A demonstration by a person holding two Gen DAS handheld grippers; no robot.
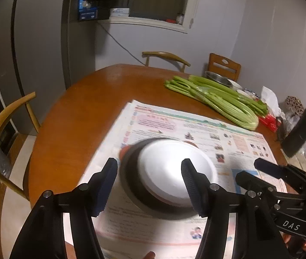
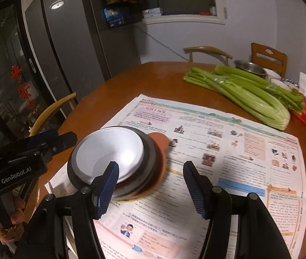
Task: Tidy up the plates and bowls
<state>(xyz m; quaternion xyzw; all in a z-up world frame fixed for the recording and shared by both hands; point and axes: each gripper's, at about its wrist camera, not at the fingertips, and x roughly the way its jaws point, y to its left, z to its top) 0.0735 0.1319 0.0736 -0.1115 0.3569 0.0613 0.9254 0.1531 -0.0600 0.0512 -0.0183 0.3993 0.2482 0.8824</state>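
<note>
Left wrist view: both tongs (image 1: pixel 149 185) (image 2: pixel 150 188) gape empty over the nested white bowl (image 1: pixel 174 172), probably light foam; grip its rim.

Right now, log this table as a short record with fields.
stack: white bowl in dark bowl on orange plate
under it: newspaper
table: wooden, round
far side: celery, metal bowl
left gripper: open, empty
right gripper: open, empty

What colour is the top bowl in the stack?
White; the top bowl shows best in the right wrist view.
</note>
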